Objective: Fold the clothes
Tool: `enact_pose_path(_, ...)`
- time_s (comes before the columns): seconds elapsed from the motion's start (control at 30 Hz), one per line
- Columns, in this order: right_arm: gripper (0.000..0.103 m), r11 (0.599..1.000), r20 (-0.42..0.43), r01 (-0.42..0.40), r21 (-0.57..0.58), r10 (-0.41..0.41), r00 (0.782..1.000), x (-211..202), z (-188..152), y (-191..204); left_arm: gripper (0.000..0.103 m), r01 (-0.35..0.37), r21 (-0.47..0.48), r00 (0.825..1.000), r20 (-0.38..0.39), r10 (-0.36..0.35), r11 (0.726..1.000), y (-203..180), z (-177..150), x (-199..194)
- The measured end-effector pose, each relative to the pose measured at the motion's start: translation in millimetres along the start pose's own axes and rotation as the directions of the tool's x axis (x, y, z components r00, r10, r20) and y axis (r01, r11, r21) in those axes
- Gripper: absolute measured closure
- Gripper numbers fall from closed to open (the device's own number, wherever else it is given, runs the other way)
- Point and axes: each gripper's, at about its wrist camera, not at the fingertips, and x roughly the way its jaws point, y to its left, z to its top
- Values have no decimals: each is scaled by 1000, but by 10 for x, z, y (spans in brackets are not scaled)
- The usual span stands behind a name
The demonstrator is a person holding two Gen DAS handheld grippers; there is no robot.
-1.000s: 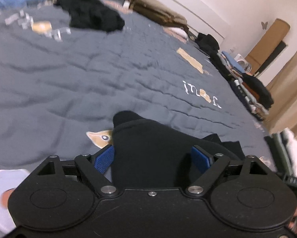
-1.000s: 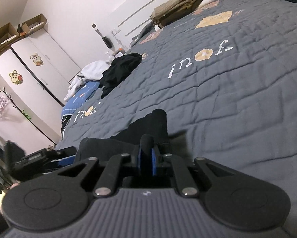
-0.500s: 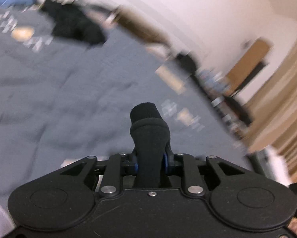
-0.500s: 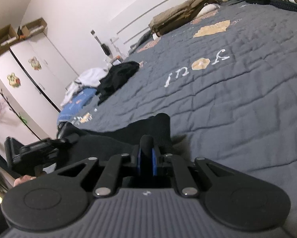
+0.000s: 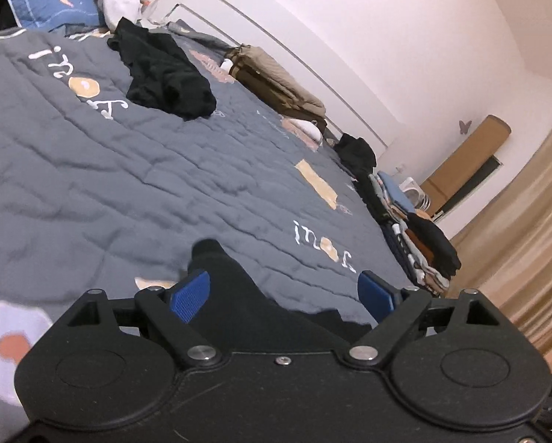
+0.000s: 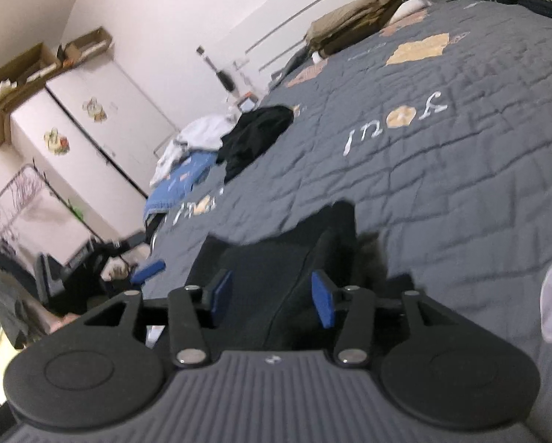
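Note:
A black garment lies on the grey quilted bed, right in front of both grippers. My left gripper is opening, its blue pads wide apart over the cloth and not pressing it. In the right wrist view the same black garment lies between the jaws of my right gripper, which is opening too; its blue pads stand clear of the fabric. The left gripper's blue pad shows at the left of that view.
A crumpled black garment lies further up the bed. Folded clothes stack lines the bed's right edge, with a tan bundle by the wall. White and blue laundry sits near the wardrobe.
Half a second ago the left gripper pinched a fold of the black garment and the right was shut on it. Both have let go and the garment has dropped onto the bed.

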Motion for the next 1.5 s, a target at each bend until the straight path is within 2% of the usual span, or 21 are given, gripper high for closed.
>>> enact_pose_path(0.2, 55, 998, -33, 21, -59, -23, 999, -232, -301, 239, 16, 0, 2, 1000, 14, -1, 1000, -238, -261, -315)
enact_pose_path(0.43, 52, 999, -25, 37, -40, -38, 999, -584, -700, 276, 16, 5, -12, 999, 39, -4, 1000, -404, -535, -678)
enact_pose_path(0.6, 51, 997, -55, 62, -43, -64, 996, -609, -890, 287, 16, 1, 8, 1000, 25, -1, 1000, -519, -711, -792)
enact_pose_path(0.67, 59, 997, -65, 69, -31, -71, 995, -602, -954, 276, 16, -6, 22, 1000, 15, 5, 1000, -559, -766, -803)
enact_pose_path(0.7, 76, 998, -69, 62, 7, -61, 996, -615, -968, 242, 16, -8, 34, 1000, 9, 7, 999, -585, -790, -798)
enact_pose_path(0.73, 86, 998, -66, 50, 47, -47, 997, -641, -977, 207, 16, -10, 47, 1000, 3, 10, 999, -612, -815, -793)
enact_pose_path(0.8, 86, 991, -43, 18, 129, -12, 999, -721, -983, 139, 16, -14, 72, 1000, -9, 14, 997, -666, -864, -783)
enact_pose_path(0.87, 86, 991, -36, 37, 132, -32, 999, -752, -1009, 133, 16, -15, 128, 999, -28, 19, 992, -753, -904, -741)
enact_pose_path(0.97, 84, 989, -65, 60, 132, -52, 997, -688, -1041, 113, 16, -34, 237, 998, -47, 47, 971, -971, -917, -598)
enact_pose_path(1.07, 80, 991, -37, 57, 124, -53, 998, -726, -995, 134, 16, -13, 300, 997, -75, 37, 954, -1207, -869, -402)
enact_pose_path(1.13, 64, 992, 5, 64, 107, -65, 998, -807, -947, 132, 16, -2, 353, 994, -105, 41, 936, -1394, -841, -224)
enact_pose_path(1.2, 55, 990, 64, 56, 128, -65, 996, -882, -893, 79, 17, -4, 421, 990, -126, 63, 907, -1568, -851, -38)
enact_pose_path(1.33, 52, 987, 113, 28, 157, -46, 993, -788, -790, -10, 20, -6, 475, 981, -166, 97, 880, -1774, -879, 357)
enact_pose_path(1.5, 52, 992, 46, 37, 124, -43, 998, -446, -736, -48, 24, -27, 519, 965, -211, 158, 854, -1923, -924, 854)
